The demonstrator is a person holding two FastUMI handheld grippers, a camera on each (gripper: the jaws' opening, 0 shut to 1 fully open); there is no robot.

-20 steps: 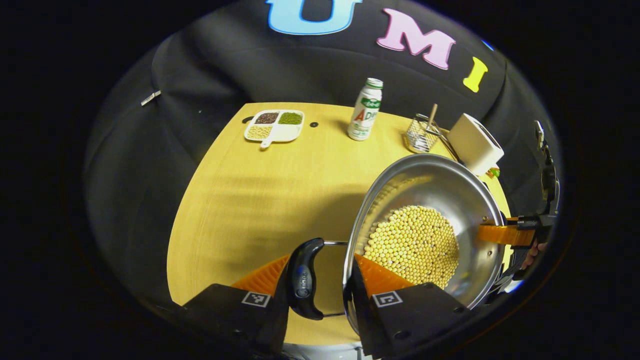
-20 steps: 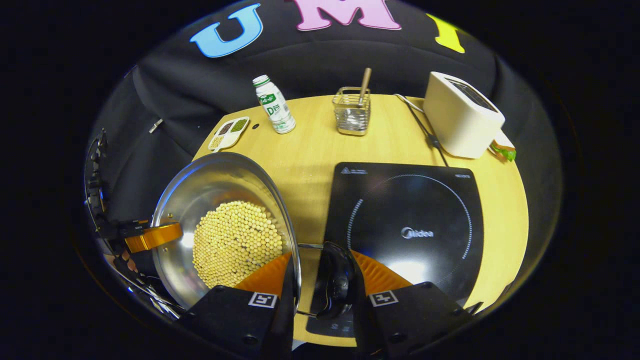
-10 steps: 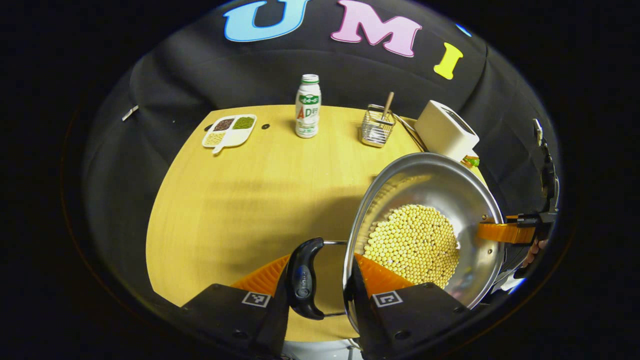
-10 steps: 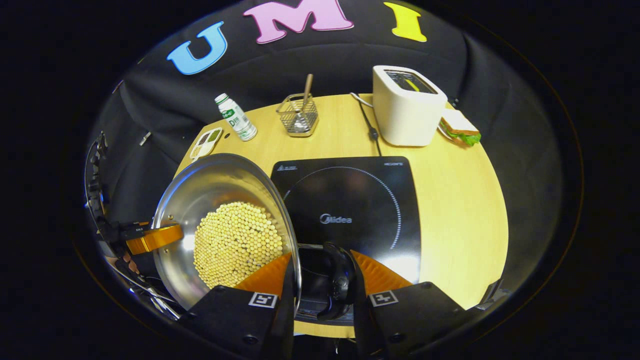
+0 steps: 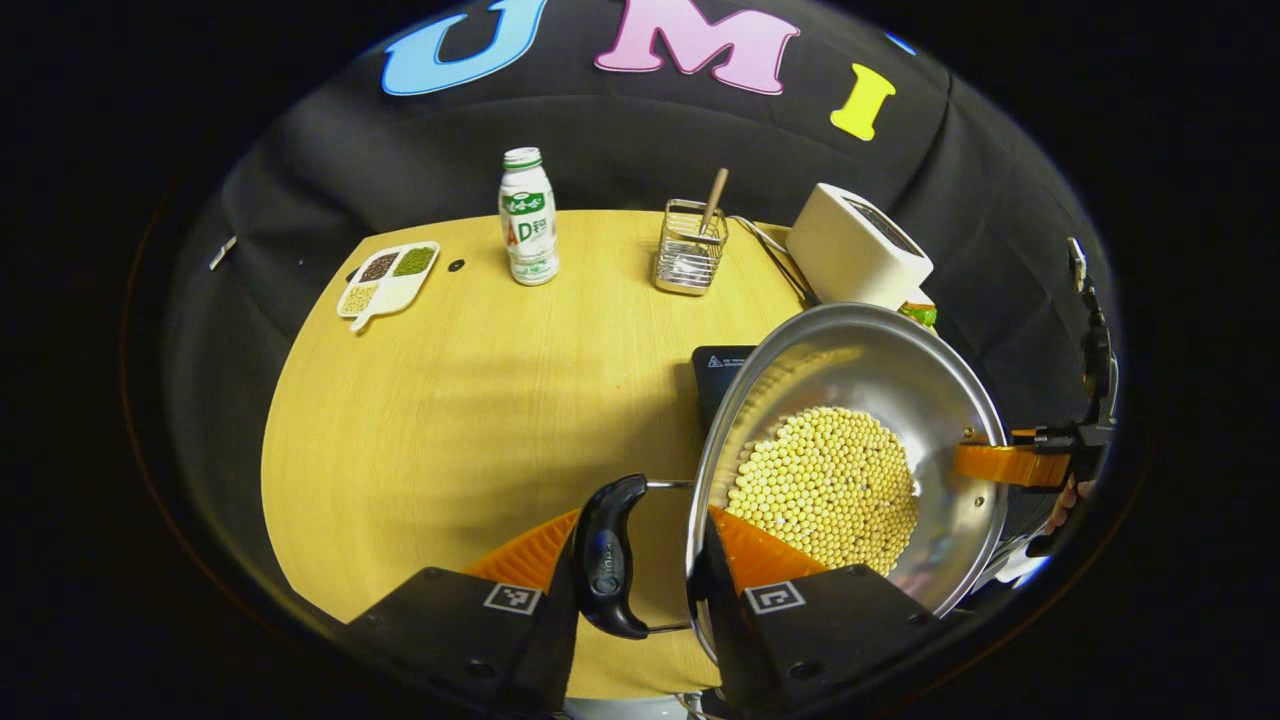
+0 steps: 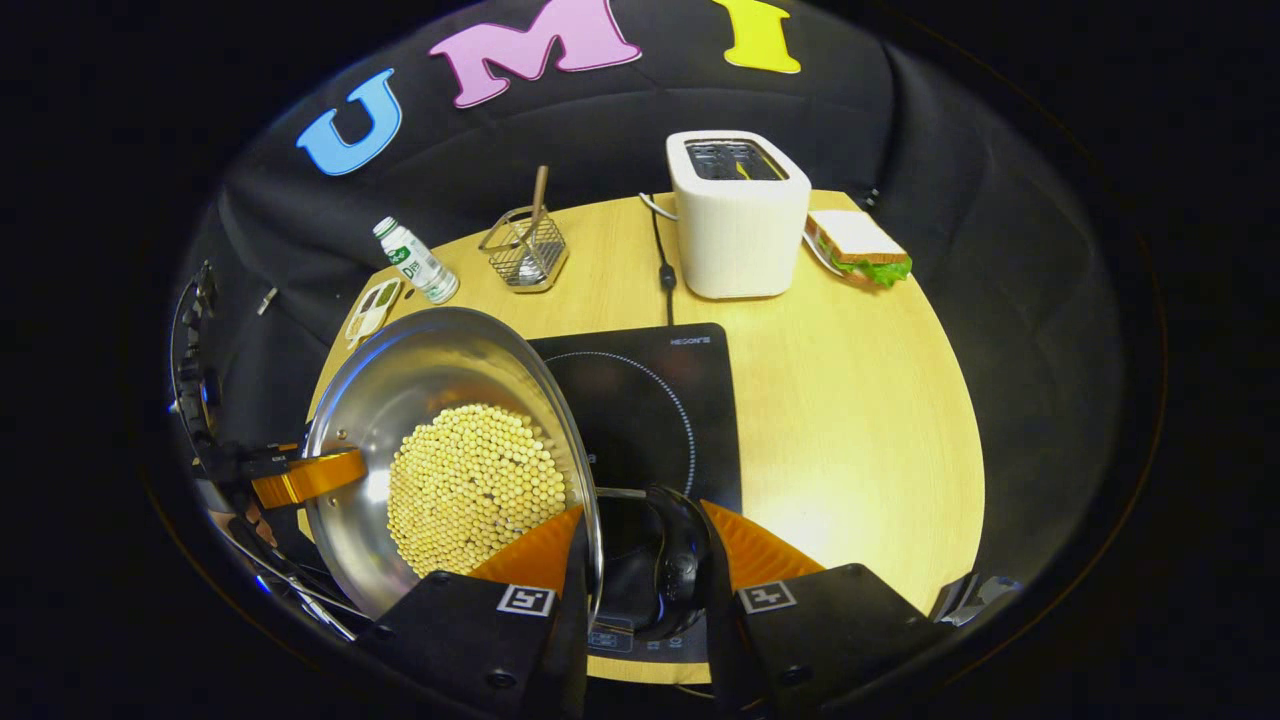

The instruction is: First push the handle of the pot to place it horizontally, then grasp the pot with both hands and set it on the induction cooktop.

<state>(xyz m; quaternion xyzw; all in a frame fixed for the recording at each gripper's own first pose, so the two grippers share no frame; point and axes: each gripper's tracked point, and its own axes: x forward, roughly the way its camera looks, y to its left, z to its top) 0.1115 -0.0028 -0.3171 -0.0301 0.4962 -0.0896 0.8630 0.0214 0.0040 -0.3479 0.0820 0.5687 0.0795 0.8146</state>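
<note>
Steel pot (image 5: 860, 400) of soybeans held in the air by both grippers, over the near left part of the induction cooktop (image 6: 650, 400).

Left gripper (image 5: 640, 545) and right gripper (image 6: 640, 540) each clench one black side handle against the rim. One bottle (image 5: 527, 217), one toaster (image 6: 738, 213), one sandwich (image 6: 857, 245) stand far on the wooden table (image 5: 450, 400).

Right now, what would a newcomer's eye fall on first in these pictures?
The steel pot heaped with pale beans, held between both grippers, one on each side handle. Next, the black cooktop beside it in the right gripper view, partly under the pot's rim. Behind that stand a white toaster and a sandwich.
</note>
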